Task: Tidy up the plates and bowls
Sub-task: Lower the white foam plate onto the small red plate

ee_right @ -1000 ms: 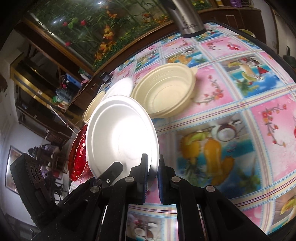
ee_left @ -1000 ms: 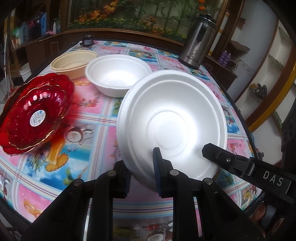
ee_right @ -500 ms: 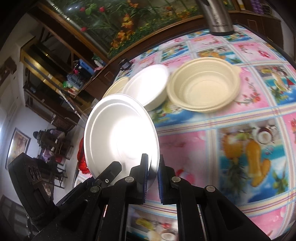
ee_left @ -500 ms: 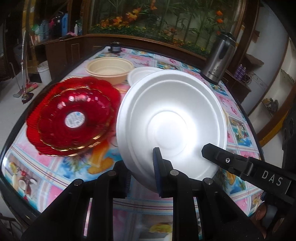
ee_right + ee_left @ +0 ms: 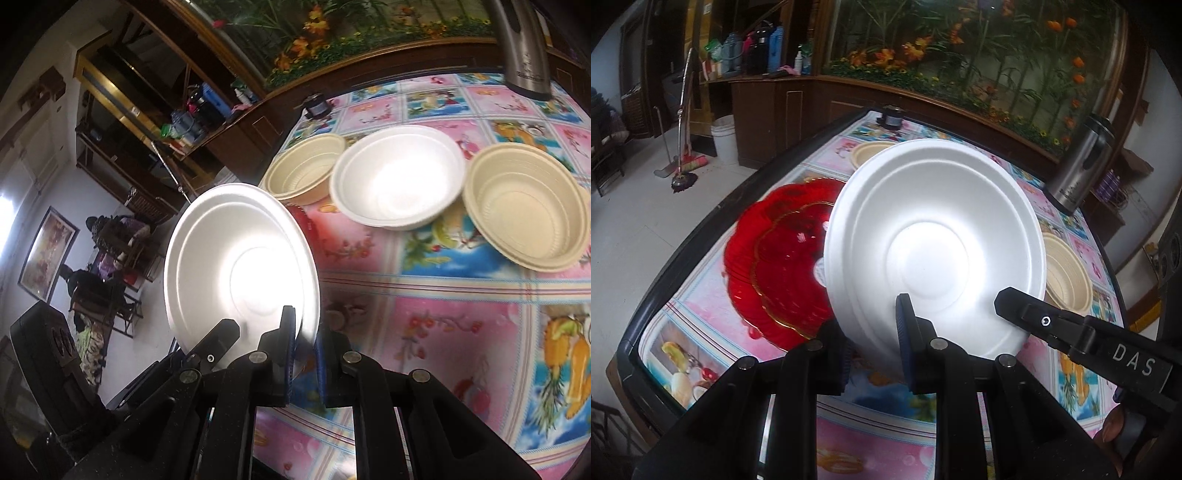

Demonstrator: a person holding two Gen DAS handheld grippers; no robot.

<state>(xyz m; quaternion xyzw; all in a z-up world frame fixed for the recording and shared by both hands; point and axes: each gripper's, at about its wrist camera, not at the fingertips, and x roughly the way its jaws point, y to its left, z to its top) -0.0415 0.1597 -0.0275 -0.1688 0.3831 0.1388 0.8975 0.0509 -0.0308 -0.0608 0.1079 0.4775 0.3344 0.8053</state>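
My left claw and right claw both point downward at a slant, jaws clamped tight, side by side and close together.

A lived-in home dining room is showing here. A worktop wearing a pink fruit-print cloth is filling the centre of the frame. A big planted fish tank in dark wood cabinetry is running along the top. Bottles are crowding a shelf at upper left, a mop is leaning below, and a steel thermos is standing at right. A framed picture is hanging at far left.
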